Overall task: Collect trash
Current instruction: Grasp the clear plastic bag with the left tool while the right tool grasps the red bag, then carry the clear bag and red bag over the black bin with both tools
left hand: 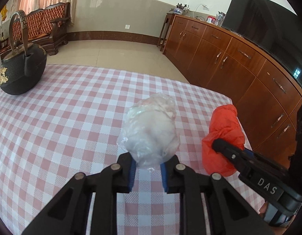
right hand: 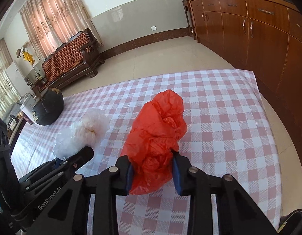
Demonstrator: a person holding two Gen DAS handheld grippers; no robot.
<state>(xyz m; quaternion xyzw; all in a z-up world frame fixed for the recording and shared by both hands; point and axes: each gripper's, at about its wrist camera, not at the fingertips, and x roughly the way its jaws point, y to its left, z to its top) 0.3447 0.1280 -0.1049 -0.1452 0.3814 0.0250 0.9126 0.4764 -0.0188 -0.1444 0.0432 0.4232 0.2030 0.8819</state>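
Note:
A crumpled clear plastic bag [left hand: 151, 131] lies on the pink-and-white checked tablecloth [left hand: 62, 117], and my left gripper [left hand: 148, 166] is shut on its near end, blue pads pressing both sides. To its right a crumpled red plastic bag [left hand: 223, 135] has the right gripper's black finger across it. In the right wrist view my right gripper [right hand: 153, 173] is shut on the red plastic bag [right hand: 158, 135], pads squeezing its lower part. The clear bag [right hand: 82, 137] looks white there, at the left, with the left gripper's finger [right hand: 82, 156] on it.
A black cast-iron kettle [left hand: 21, 70] with a tall handle stands at the table's far left. The table's right edge [right hand: 260, 101] drops off beside a long wooden cabinet [left hand: 239, 66] carrying a dark TV [left hand: 268, 31]. A wooden sofa [right hand: 72, 62] stands across the tiled floor.

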